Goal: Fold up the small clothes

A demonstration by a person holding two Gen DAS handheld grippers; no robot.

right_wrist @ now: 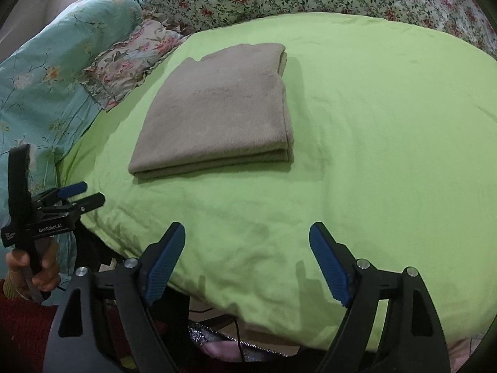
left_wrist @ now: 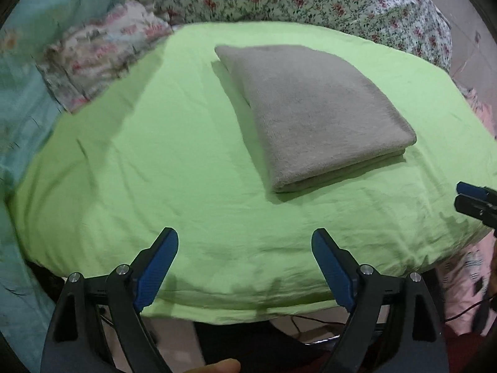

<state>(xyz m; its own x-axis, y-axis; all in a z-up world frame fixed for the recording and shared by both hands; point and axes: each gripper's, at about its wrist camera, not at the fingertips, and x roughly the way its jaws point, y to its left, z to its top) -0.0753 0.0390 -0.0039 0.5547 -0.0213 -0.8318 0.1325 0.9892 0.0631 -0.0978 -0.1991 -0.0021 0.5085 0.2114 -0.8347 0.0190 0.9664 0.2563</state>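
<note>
A grey-brown cloth (left_wrist: 313, 115) lies folded into a neat layered rectangle on the green sheet (left_wrist: 155, 161), apart from both tools. The left gripper (left_wrist: 245, 239) and the right gripper (right_wrist: 247, 231) hover near the sheet's front edge, jaws spread wide with nothing between them

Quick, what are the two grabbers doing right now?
Left gripper: jaws open, holding nothing.
Right gripper: jaws open, holding nothing.
</note>
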